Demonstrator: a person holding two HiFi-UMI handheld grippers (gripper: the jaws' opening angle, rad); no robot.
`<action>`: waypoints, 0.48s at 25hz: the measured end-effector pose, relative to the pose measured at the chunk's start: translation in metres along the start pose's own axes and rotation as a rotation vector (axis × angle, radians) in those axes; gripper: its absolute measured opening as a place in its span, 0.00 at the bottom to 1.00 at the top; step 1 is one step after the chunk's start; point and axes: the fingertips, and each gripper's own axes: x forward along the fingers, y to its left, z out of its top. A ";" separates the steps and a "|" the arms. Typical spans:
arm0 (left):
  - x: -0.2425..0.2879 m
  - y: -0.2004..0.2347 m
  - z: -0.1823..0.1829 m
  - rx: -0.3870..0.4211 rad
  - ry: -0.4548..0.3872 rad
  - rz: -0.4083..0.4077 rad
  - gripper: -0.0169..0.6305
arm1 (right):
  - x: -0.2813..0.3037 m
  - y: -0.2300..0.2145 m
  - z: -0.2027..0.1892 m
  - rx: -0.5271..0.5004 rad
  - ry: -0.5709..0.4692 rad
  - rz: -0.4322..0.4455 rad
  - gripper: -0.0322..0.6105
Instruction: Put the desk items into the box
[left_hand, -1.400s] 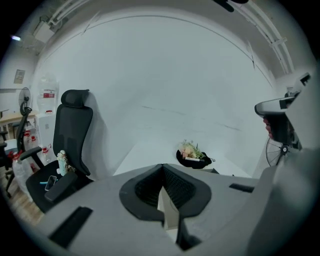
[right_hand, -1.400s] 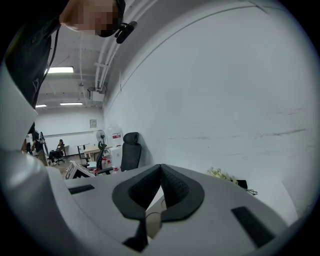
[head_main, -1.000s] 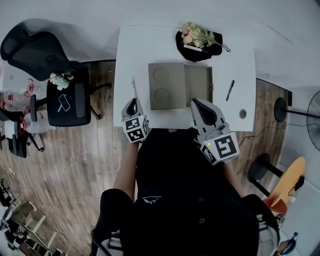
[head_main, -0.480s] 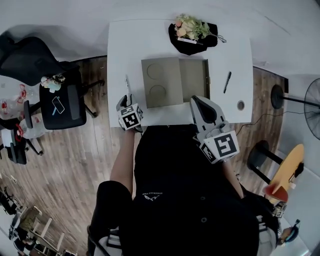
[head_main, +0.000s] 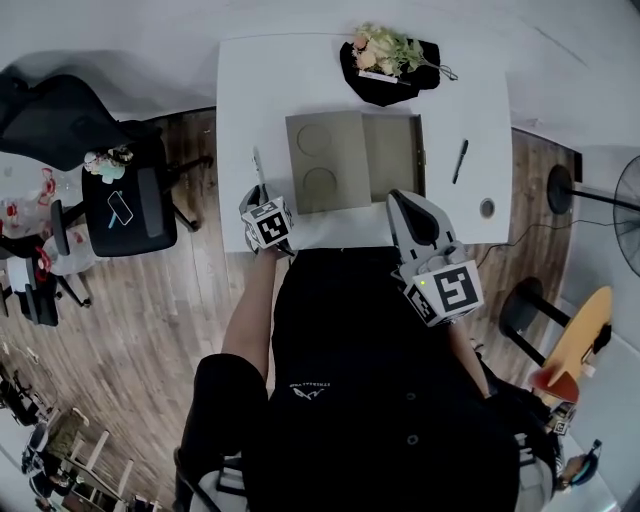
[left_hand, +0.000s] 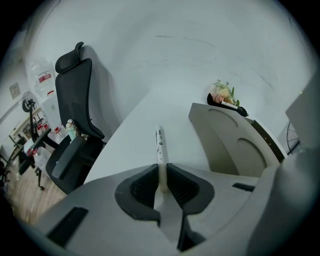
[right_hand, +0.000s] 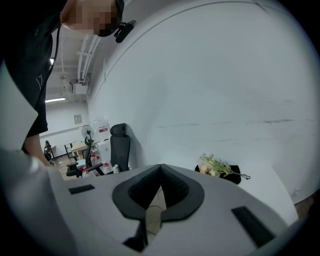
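- Two hand-held grippers sit at the near edge of a white counter (head_main: 250, 100), low in the head view.
- Left hand-held gripper (left_hand: 160, 175): its jaws are clamped on the near tip of a white pen (left_hand: 159, 145), which lies on the counter pointing away, left of centre in the frame.
- Right hand-held gripper (right_hand: 159, 192): its jaws are together with nothing between them, and it hovers lower right of the box.
- An open box (head_main: 392, 158) lies mid-frame, just right of the white pen, with its lid folded out to the left.
- A black pen (head_main: 460, 161) lies right of the box, and flowers (head_main: 385, 48) sit at the top of the frame.
- Risk: the grip takes only the white pen's end, so on lifting the long free length could droop, swivel or slip out.
- Risk: a swinging tip might catch the lid on the way across to the box.
- Change: a second ago the left hand-held gripper hung back off the counter's edge, short of the white pen. It has since moved forward onto the pen, which has not shifted beside the box.
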 end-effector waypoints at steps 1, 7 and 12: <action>0.001 0.000 0.000 -0.007 0.005 -0.003 0.12 | 0.000 0.000 -0.001 0.000 -0.001 -0.001 0.05; -0.003 0.006 -0.002 -0.055 0.027 -0.021 0.11 | -0.004 0.000 -0.003 0.010 -0.009 -0.010 0.05; -0.014 0.011 0.003 -0.100 -0.019 -0.017 0.11 | -0.010 -0.002 -0.005 0.015 -0.020 -0.009 0.05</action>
